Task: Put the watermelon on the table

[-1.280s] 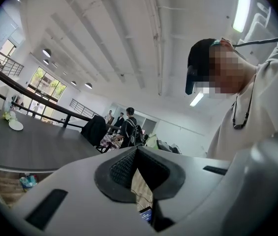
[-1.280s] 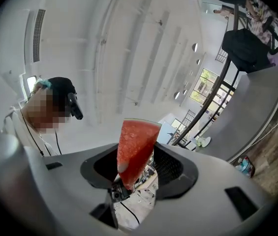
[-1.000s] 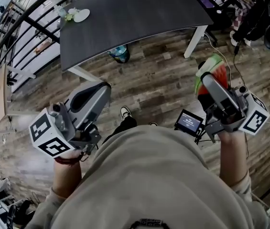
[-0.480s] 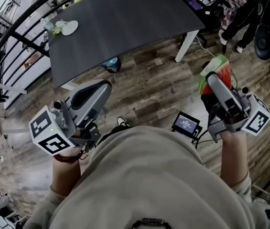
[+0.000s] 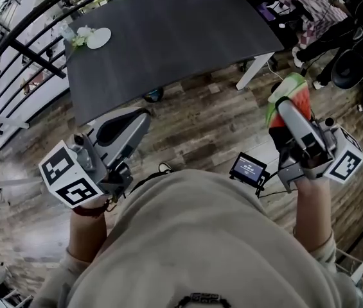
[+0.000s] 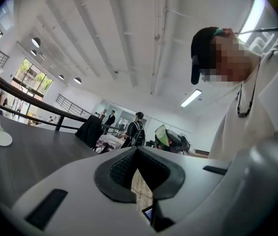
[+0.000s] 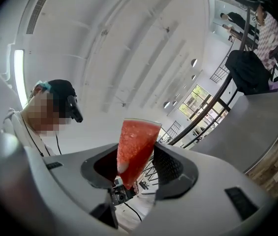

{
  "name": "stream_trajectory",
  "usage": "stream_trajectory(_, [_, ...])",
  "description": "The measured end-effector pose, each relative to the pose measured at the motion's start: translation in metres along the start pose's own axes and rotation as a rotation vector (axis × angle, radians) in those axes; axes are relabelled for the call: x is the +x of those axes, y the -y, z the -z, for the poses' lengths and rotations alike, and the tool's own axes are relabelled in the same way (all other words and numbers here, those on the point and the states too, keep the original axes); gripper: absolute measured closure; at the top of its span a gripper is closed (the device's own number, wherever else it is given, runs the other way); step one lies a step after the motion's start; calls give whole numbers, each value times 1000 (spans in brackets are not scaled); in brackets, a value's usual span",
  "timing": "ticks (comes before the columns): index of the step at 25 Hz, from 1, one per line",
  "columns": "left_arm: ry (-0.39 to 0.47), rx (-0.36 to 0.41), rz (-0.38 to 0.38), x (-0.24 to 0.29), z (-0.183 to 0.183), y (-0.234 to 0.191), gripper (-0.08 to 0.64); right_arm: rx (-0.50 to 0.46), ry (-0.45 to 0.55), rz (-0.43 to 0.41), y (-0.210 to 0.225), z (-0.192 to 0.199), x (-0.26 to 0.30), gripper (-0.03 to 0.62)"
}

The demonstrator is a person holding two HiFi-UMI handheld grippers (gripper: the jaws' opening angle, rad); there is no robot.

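Note:
A red watermelon slice (image 5: pixel 290 94) with a green rind sits between the jaws of my right gripper (image 5: pixel 284 105), which is shut on it above the wooden floor, right of the table's near corner. In the right gripper view the watermelon slice (image 7: pixel 135 146) stands upright between the pads of the right gripper (image 7: pixel 137 157). The dark table (image 5: pixel 168 31) fills the upper middle of the head view. My left gripper (image 5: pixel 139 118) points at the table's near edge, its jaws together with nothing between them. The left gripper (image 6: pixel 138 154) looks out over the table (image 6: pixel 25 156).
A white plate (image 5: pixel 98 38) with small flowers lies at the table's far left corner. A white table leg (image 5: pixel 255 69) stands near the right gripper. A small screen device (image 5: pixel 248 169) lies on the floor. A black railing (image 5: pixel 14 50) runs at left; people and chairs (image 5: pixel 335 24) crowd the upper right.
Both grippers have moved forward toward the table, whose near edge now lies closer to the left gripper's tip. The watermelon slice stays held in the right gripper.

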State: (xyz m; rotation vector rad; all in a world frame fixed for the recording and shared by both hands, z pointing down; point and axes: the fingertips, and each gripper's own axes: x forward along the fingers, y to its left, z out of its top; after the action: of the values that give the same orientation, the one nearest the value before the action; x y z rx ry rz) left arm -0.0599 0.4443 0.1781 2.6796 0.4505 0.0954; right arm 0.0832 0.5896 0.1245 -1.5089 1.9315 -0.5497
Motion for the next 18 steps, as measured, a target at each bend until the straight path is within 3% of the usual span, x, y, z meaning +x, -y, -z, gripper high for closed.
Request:
stream_trajectory(10, [16, -56, -23, -79, -12, -68, 558, -10, -77, -52, -13, 27, 118, 393])
stream_trajectory(18, [67, -118, -140, -131, -14, -115, 558, 36, -188, -139, 0, 52, 204, 393])
